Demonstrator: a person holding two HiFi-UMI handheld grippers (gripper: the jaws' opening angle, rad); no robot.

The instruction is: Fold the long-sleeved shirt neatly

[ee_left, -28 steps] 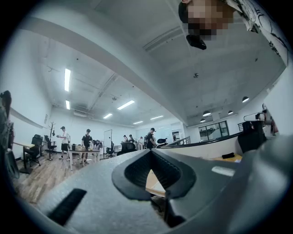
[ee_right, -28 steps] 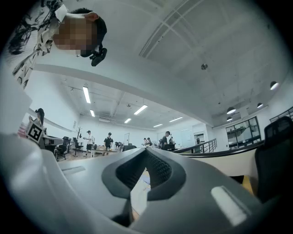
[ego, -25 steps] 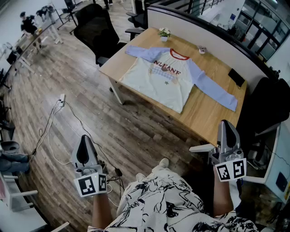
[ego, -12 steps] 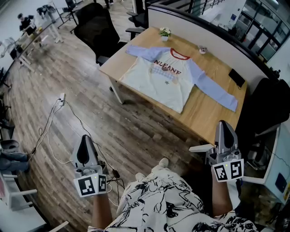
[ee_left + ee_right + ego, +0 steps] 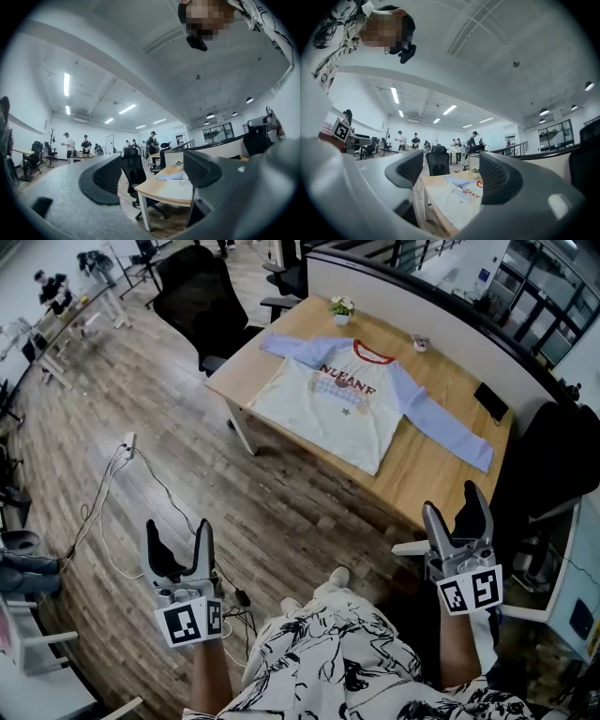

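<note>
While the shirt lies spread, a pot holds flowers

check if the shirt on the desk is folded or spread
Spread: the long-sleeved shirt lies flat on the table, both sleeves stretched out.

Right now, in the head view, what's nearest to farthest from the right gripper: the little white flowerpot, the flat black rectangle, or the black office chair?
From the right gripper, whose empty jaws have just been opening:
1. Flat black rectangle, wooden table's right end.
2. Little white flowerpot, table's far edge.
3. Black office chair, past the table's left end.
</note>
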